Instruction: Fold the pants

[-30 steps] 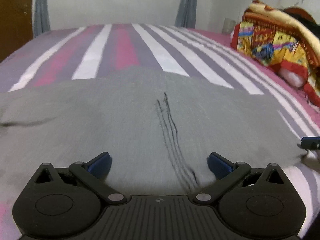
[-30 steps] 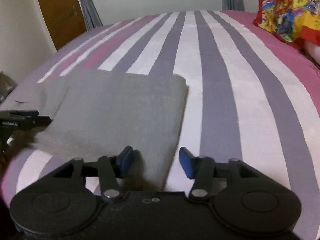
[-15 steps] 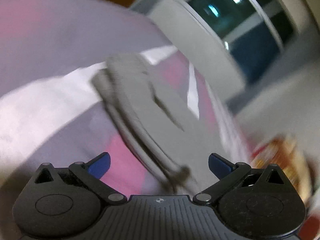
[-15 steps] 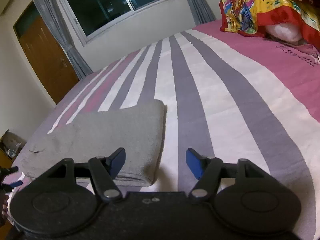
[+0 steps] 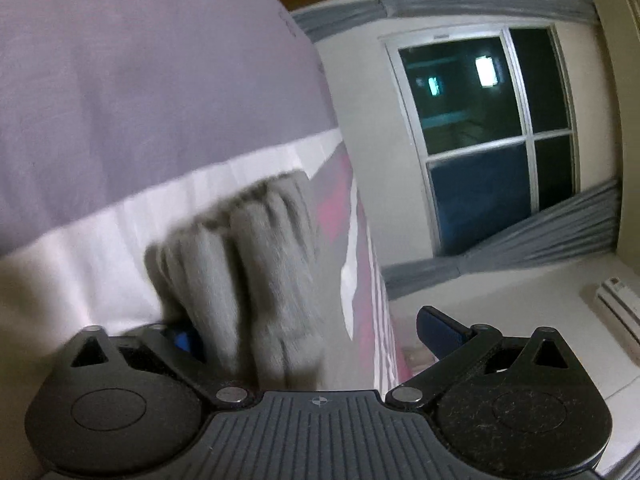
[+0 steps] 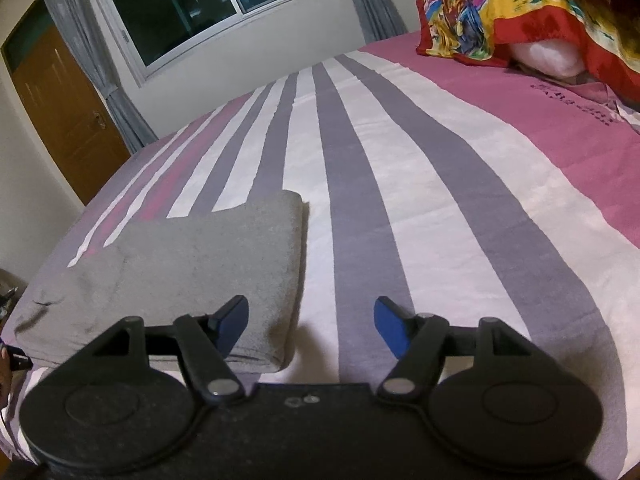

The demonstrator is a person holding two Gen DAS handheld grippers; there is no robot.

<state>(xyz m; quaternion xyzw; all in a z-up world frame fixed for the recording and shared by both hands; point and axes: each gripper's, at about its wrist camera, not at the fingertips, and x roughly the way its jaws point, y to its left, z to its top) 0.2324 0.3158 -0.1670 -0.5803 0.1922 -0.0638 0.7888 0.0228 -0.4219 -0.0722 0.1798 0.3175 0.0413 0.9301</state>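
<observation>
The grey pants [image 6: 180,268] lie folded in a thick rectangle on the striped bed [image 6: 400,184], at the near left. My right gripper [image 6: 310,330] is open and empty, its left finger over the fold's near right corner. In the left wrist view the camera is rolled on its side; the stacked grey folded edge [image 5: 248,264] fills the space by my left finger. My left gripper [image 5: 308,328] is open, with the fold's edge between its jaws near the left pad. The tip of the left gripper [image 6: 16,360] shows at the far left of the right wrist view.
A colourful blanket over a pillow [image 6: 520,20] sits at the bed's far right. A window with grey curtains [image 6: 208,4] and a wooden door [image 6: 60,120] stand behind the bed. An air conditioner [image 5: 616,304] shows in the left wrist view.
My left gripper has rolled on its side and dropped to the fold's edge, which now sits between its jaws. My right gripper has pulled back and up, staying open.
</observation>
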